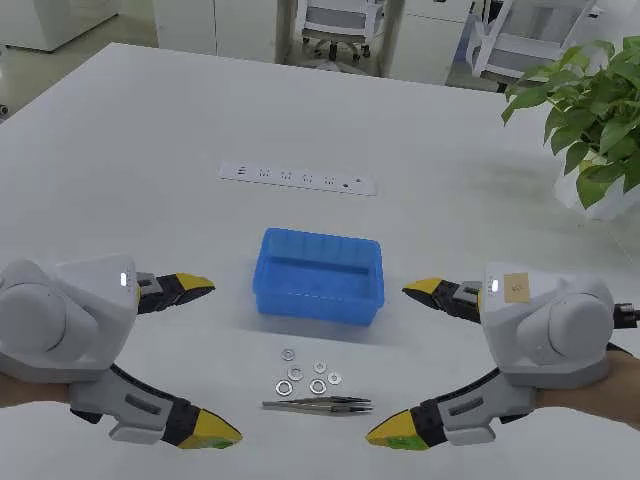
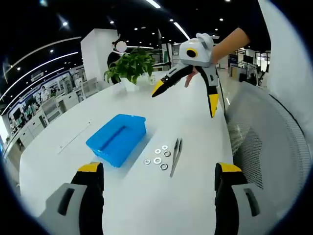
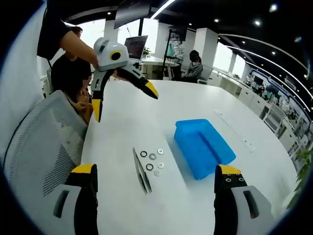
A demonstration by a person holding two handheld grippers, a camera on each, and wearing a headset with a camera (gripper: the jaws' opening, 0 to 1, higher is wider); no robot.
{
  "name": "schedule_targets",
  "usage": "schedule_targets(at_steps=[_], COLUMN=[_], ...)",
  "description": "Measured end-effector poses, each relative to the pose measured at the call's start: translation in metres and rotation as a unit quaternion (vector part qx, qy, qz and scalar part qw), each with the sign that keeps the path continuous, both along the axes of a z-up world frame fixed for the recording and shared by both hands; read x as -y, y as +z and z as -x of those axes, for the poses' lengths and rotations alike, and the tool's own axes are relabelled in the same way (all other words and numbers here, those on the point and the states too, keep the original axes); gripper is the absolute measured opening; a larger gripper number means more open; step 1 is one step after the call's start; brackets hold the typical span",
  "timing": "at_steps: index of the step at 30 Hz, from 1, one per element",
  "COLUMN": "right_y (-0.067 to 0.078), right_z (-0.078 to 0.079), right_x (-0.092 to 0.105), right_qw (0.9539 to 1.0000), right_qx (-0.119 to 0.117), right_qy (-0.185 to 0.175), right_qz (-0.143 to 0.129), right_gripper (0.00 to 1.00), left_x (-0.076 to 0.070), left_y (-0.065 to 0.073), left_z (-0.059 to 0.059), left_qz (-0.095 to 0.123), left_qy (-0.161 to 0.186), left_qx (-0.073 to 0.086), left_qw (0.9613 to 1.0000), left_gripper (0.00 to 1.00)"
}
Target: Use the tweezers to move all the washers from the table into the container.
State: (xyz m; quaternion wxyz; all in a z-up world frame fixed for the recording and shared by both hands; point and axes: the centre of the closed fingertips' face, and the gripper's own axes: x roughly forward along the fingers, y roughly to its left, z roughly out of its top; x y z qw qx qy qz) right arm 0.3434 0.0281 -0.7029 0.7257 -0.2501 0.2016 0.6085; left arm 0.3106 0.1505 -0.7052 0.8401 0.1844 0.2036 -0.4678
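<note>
Two grippers, both spread wide and holding nothing: left gripper (image 1: 212, 358) at the near left of the table (image 1: 150, 130), right gripper (image 1: 400, 362) at the near right, their jaws pointing inward toward each other; whether the lower jaws touch the table cannot be told. Six washers (image 1: 317, 386), loose in a small cluster on the table between the grippers, all outside the container. One pair of tweezers (image 1: 317, 405), lying flat just beside the cluster on the person's side, ungripped, set crosswise in the head view. One container (image 1: 320, 275), blue, rectangular, open-topped, standing mid-table just beyond the washers and apart from them. One power strip (image 1: 297, 179), white, farther back, well apart from the container. One plant (image 1: 590, 100), green-leaved, at the table's far right. One mesh chair (image 2: 264, 132), seen in the left gripper view, beside the table's near edge.
</note>
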Motion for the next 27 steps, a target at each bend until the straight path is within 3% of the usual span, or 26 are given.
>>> schedule_targets(at_steps=[27], right_y=[-0.0058], right_z=[0.0020], right_x=[-0.0007], right_qw=[0.9999], right_qx=[-0.007], right_qy=[0.004], right_qz=[0.007], right_gripper=[1.00], left_x=[0.0007], left_y=[-0.0061], left_z=[-0.0002], left_qz=[0.004], left_qy=[0.002], left_qx=[-0.009], left_qw=[1.0000], left_gripper=[1.00])
